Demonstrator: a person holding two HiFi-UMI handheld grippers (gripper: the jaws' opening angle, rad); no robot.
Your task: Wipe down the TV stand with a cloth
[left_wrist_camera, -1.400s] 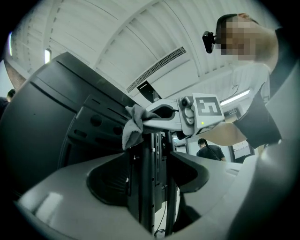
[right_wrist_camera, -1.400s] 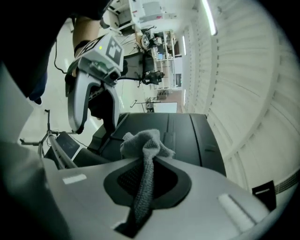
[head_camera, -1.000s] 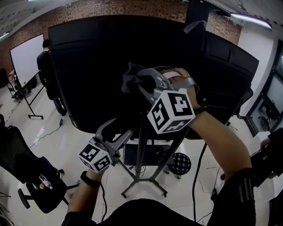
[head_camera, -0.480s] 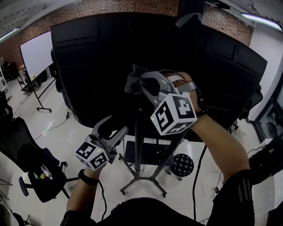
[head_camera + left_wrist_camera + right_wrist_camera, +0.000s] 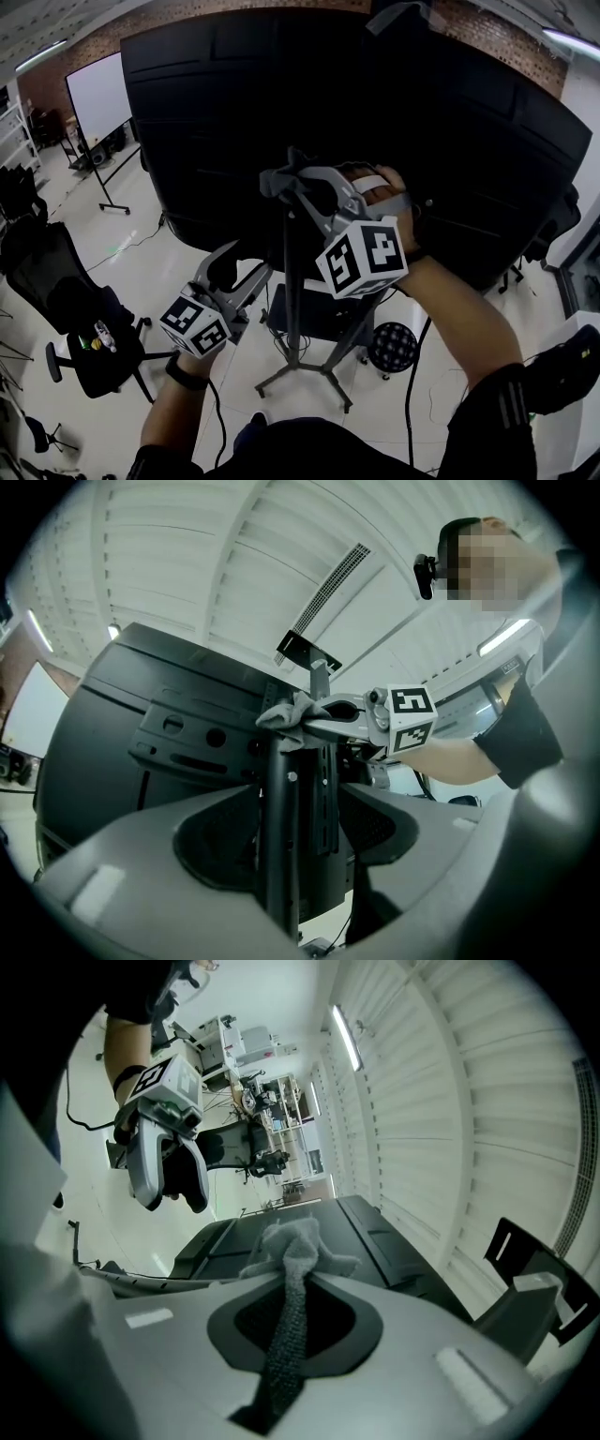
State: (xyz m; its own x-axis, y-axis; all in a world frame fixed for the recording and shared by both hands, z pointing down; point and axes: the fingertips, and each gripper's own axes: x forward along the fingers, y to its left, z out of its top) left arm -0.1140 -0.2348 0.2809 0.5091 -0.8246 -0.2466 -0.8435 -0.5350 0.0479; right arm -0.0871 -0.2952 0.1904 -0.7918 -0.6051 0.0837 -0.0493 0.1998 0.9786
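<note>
While our right gripper (image 5: 289, 183), jaws clamped on the cloth (image 5: 286, 1241), is pressing the pole (image 5: 292, 281) top, our left gripper (image 5: 246, 267) is hanging open, empty; next, we are likely sliding downward.

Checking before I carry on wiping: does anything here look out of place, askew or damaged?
Nothing stands out. The right tool is shut on the grey cloth, held at the stand's pole. The left tool is open and empty. The pole stands upright, with no damage visible.
</note>
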